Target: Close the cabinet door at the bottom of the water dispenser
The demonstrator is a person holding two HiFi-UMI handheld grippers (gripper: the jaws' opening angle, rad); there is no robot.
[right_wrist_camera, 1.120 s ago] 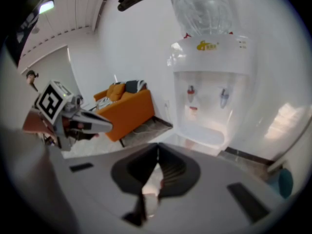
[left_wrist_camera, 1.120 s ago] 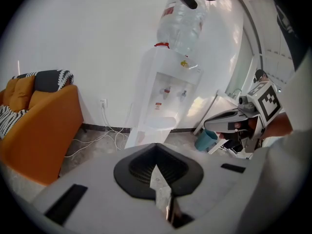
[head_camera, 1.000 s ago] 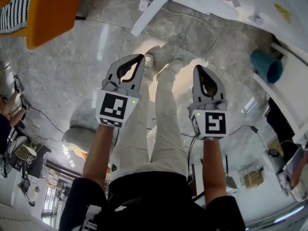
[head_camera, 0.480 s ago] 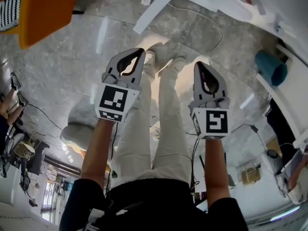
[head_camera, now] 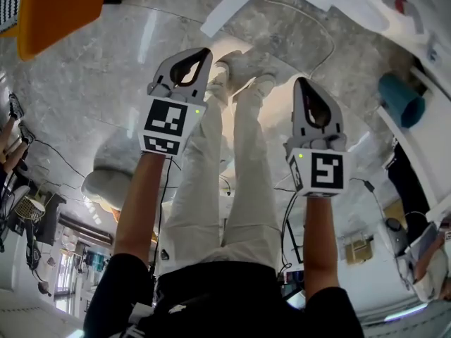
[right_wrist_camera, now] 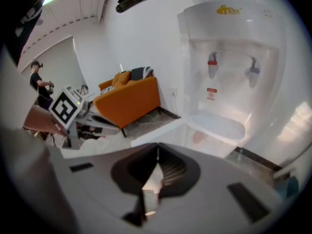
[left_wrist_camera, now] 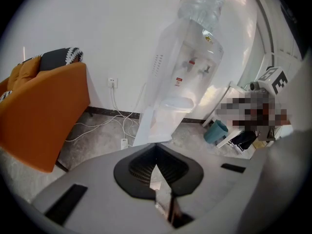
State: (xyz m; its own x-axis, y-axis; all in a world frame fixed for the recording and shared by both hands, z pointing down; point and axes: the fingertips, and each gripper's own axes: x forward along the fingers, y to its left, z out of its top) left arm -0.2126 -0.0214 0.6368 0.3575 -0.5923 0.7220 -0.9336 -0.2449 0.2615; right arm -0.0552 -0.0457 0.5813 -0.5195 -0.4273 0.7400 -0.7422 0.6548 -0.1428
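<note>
The white water dispenser (left_wrist_camera: 192,67) stands against the wall with a clear bottle on top. Its bottom cabinet door (left_wrist_camera: 153,126) hangs open, swung out to the left over the floor. In the right gripper view the dispenser (right_wrist_camera: 229,67) fills the right side, and the open door (right_wrist_camera: 156,133) juts toward me. In the head view the door (head_camera: 236,5) is a white slab at the top. My left gripper (head_camera: 204,51) and right gripper (head_camera: 301,83) are held out side by side, short of the door. Both are shut and empty.
An orange armchair (left_wrist_camera: 44,111) stands left of the dispenser, with cables and a power strip (left_wrist_camera: 122,143) on the floor between them. A teal bin (left_wrist_camera: 216,131) sits right of the dispenser by a white table. My own legs and shoes (head_camera: 239,72) are below the grippers.
Both grippers have sunk a little toward the floor, still shut. The open door and the dispenser have come further into the top of the head view.
</note>
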